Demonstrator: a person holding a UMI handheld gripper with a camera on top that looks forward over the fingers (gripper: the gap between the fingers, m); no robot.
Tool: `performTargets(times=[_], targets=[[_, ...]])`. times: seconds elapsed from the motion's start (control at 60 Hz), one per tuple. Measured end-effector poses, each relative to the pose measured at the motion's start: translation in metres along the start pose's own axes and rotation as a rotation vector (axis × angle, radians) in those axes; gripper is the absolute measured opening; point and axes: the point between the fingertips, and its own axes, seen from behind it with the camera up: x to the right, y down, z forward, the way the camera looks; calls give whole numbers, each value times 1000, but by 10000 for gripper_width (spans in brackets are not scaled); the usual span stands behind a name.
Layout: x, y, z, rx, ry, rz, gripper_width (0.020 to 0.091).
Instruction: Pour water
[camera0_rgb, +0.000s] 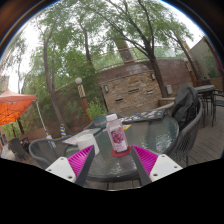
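Only the bottle (118, 135) stands between the open fingers (80, 159).

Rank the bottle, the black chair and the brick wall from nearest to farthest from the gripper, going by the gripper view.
1. The bottle, standing on the glass table, just ahead of the open gripper, roughly midway between its fingers.
2. The black chair, at the table's far right side.
3. The brick wall, well beyond the table, beneath the trees.
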Motion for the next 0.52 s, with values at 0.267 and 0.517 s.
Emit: performTargets(times=[0.267, 0.517], targets=[[5, -2, -9, 11, 10, 13, 799], [-8, -4, -13, 16, 21, -56, 799]])
